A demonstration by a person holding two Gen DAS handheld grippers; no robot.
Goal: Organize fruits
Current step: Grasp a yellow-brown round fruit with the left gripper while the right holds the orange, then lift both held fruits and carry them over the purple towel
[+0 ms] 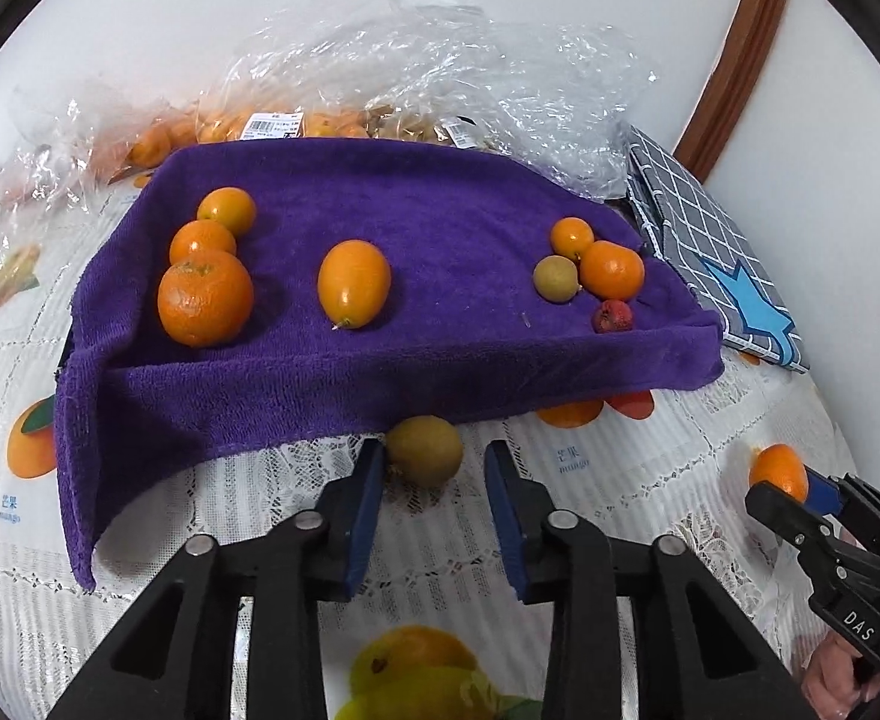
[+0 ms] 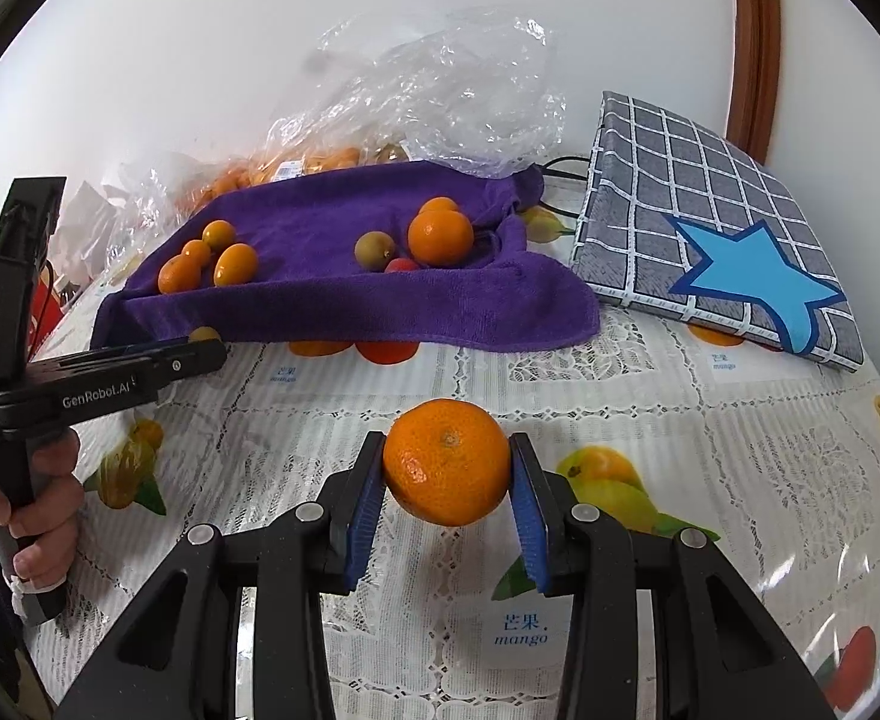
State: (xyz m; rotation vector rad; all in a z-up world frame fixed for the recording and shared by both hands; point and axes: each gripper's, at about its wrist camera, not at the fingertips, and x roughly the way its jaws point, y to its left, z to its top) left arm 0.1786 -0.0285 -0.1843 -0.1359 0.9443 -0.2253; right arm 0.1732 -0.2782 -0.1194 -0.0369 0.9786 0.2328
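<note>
Sorting is mid-way: right gripper (image 2: 449,480) has its jaws clamped on a round orange mandarin (image 2: 446,461) above the counter. Left gripper (image 1: 434,480) frames a small olive-green fruit (image 1: 425,450); its jaws look apart, possibly lagging. Next: carry both onto the purple towel (image 1: 440,210).

Checked star cushion (image 2: 710,234), crumpled plastic (image 2: 452,90).
</note>
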